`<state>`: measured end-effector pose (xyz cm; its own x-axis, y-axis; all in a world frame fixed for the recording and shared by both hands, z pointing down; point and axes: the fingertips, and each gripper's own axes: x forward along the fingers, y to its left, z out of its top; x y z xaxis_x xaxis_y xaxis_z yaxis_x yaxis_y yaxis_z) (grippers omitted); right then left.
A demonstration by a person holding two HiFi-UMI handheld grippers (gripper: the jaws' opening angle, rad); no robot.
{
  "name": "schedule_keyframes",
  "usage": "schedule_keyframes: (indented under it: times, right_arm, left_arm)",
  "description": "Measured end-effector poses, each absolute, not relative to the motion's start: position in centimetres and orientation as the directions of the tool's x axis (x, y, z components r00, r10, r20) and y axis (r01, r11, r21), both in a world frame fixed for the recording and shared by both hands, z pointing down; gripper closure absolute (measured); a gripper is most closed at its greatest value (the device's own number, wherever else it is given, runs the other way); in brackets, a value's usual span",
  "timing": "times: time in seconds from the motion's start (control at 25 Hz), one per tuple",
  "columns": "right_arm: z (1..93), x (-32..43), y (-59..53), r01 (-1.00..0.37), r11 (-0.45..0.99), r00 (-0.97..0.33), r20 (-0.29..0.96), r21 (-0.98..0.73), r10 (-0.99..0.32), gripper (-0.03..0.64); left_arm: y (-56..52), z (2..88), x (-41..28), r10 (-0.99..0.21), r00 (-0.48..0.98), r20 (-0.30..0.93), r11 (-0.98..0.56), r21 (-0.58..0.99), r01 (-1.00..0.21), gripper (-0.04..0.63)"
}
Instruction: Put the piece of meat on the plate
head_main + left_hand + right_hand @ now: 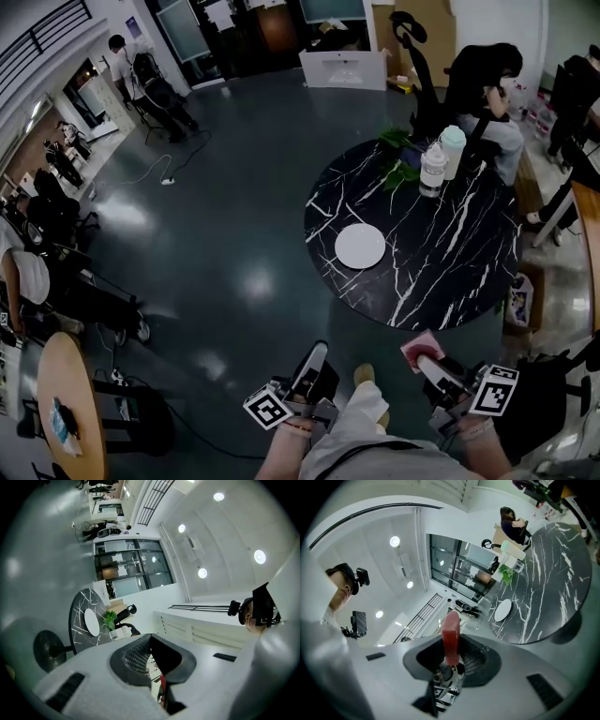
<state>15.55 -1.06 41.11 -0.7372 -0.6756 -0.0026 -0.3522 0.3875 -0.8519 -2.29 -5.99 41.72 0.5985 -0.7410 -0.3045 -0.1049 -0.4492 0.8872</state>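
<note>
In the head view, a round black marble table with white veins (441, 272) is seen farther off and to the right. A round white plate (360, 247) is set on the table's left part. Two pale lidded bottles (433, 169) and a green leafy plant (398, 155) are placed by the table's far edge. At the near edge of the view, the left gripper (317, 352) and the right gripper (424, 360) are held over the dark glossy floor (244, 234), just short of the table's near rim. A flat red piece of meat (417, 348) is clamped at the tip of the right gripper, well apart from the plate.

In the left gripper view, the left gripper (150, 637) is shown with its jaws brought together at the tips and nothing caught between them. The table (77, 616) is seen far off to the left, tipped on its side in this view, with the plate (92, 622) on it.

In the right gripper view, the piece of meat (451, 625) is pinched edge-on by the right gripper (452, 643), both jaws closed against it, and it sticks out past the tips. The table (548, 588) is seen far to the right, and the plate (502, 610) is seen near its left rim.
</note>
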Motion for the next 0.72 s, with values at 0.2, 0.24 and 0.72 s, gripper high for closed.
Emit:
schedule_keyframes:
  times: [0.2,0.24,0.72]
  right_arm:
    - [40.2,15.4,-7.0,-0.373,0.4,-0.743,0.011,-0.837,-0.67,0.525]
    - [40.1,15.2,-8.2,-0.381,0.406,-0.744,0.014,-0.831,-0.668,0.525]
    - [41.1,13.7,-17.4,-0.403,0.395,-0.741,0.041,-0.826,-0.67,0.525]
  left_arm:
    - [-12.3,41.4,-2.4,-0.726,0.608,-0.32,-0.483,0.867,-0.12,0.585]
    - [-13.4,41.1,-2.5,-0.724,0.608,-0.327,-0.486,0.867,-0.112,0.585]
    - [-22.8,42.8,-3.1,-0.707,0.646,-0.288,-0.477,0.869,-0.135,0.585]
